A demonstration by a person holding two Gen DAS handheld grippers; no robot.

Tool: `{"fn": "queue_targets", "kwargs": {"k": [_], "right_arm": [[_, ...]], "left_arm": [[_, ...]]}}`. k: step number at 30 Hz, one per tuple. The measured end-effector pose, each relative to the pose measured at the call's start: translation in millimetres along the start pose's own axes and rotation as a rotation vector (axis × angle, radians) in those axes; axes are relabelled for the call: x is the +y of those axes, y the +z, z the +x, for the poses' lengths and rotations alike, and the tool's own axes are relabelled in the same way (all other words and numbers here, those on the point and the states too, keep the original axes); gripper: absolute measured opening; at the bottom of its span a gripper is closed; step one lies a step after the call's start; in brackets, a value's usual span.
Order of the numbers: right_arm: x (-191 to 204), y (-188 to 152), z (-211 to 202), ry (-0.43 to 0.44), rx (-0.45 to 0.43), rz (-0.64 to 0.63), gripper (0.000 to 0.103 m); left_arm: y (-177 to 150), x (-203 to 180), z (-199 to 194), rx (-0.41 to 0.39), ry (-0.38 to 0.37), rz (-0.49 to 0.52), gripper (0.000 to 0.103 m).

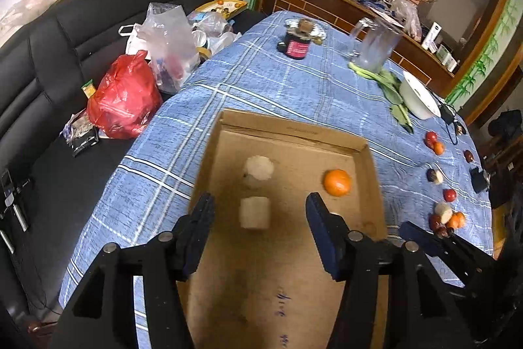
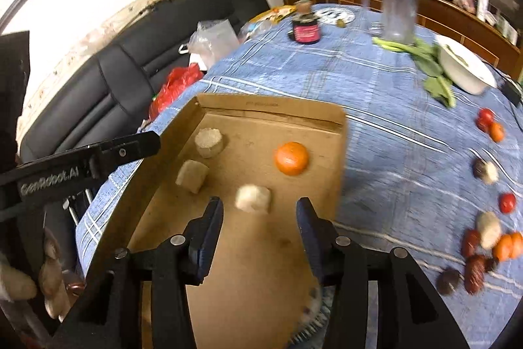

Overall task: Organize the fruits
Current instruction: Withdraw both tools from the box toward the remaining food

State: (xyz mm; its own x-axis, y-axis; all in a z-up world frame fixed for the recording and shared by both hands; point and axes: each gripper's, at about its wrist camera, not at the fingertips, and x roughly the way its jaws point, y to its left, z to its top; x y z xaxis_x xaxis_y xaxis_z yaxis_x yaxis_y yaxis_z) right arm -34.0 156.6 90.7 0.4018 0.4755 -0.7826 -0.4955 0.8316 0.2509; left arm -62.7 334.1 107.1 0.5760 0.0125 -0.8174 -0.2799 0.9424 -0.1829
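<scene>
A shallow cardboard box (image 1: 294, 128) (image 2: 268, 107) lies on the blue checked tablecloth. In it are an orange (image 1: 337, 183) (image 2: 291, 158) and pale fruit chunks (image 1: 258, 167) (image 2: 209, 142). My left gripper (image 1: 260, 210) is open above the box, with one pale chunk (image 1: 255, 213) between and below its fingers. My right gripper (image 2: 260, 208) is open above the box, with a blurred pale chunk (image 2: 253, 198) just ahead of its fingers. More fruits, red, orange, pale and dark (image 1: 444, 215) (image 2: 490, 237), lie on the cloth at the right.
A dark jar (image 1: 296, 44) (image 2: 305, 30), a clear jug (image 1: 377, 43) (image 2: 398, 12), green leaves (image 1: 392, 90) and a white bowl (image 1: 420, 95) (image 2: 464, 66) stand at the far end. A black sofa with bags, one red (image 1: 126, 97), lies left.
</scene>
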Motion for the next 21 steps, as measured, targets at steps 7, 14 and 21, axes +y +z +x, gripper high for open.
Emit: {"fn": "queue_targets", "kwargs": {"k": [7, 14, 21], "right_arm": [[-88, -59, -53, -0.083, 0.002, 0.172, 0.051], [-180, -109, -92, -0.182, 0.017, 0.361, 0.051], [-226, -127, -114, -0.222, 0.011, 0.399, 0.051]], "left_arm": [[-18, -53, -7, 0.013, -0.026, 0.062, 0.058], [-48, -139, 8, 0.075, -0.117, 0.176, 0.058], [-79, -205, 32, 0.146, -0.178, 0.284, 0.058]]}}
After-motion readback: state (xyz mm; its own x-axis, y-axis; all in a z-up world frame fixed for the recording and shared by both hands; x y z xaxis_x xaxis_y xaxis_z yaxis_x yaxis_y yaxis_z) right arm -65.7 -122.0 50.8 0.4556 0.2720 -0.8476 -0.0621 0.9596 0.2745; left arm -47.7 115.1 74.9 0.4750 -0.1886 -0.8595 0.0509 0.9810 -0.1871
